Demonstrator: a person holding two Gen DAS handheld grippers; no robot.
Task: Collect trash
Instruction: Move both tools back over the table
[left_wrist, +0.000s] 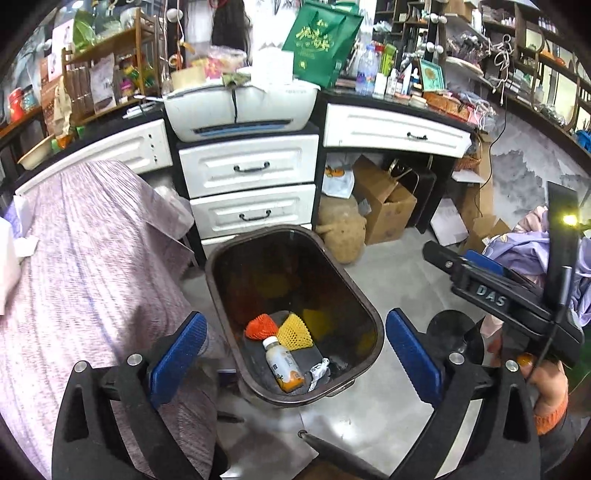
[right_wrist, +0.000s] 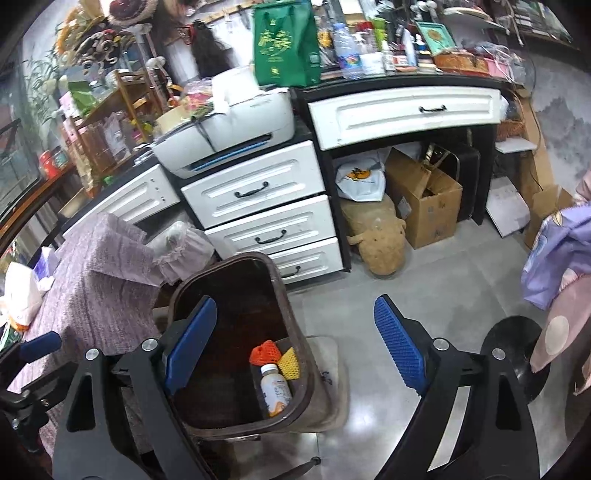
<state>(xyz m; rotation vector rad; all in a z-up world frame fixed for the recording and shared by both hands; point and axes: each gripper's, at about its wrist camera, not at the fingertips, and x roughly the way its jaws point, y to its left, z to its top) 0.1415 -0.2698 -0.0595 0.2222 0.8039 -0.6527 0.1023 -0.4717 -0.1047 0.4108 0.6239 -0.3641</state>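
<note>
With both claws gaping wide and holding nothing, hovering above the dark brown rectangular plastic trash bin (left_wrist: 221, 280) on the grey tiled floor (left_wrist: 399, 280). Left claw (left_wrist: 295, 354) poised directly over the bin mouth; right claw (right_wrist: 295, 350) off to the bin's right edge, partly over bare floor.

Judged well along: already lying at the bin's bottom, an orange foam fruit net (left_wrist: 260, 326), a yellow foam fruit net (left_wrist: 293, 332) touching it, a small white-capped plastic bottle with orange drink left in it (left_wrist: 283, 365) just below them, and a crumpled white wrapper (left_wrist: 319, 371) beside the bottle. Possibly left to gather: white paper-like items (right_wrist: 20, 291) on the surface draped in mauve striped cloth (left_wrist: 96, 251) to the left, though whether trash cannot be told.

Readable writing: "DAS" in raised letters on the black body of the right claw as seen from the left wrist view. Gold Chinese characters on the green fabric tote bag (left_wrist: 321, 40) atop the cluttered counter, too stylised to read. Print on the bottle label too small to make out.
</note>
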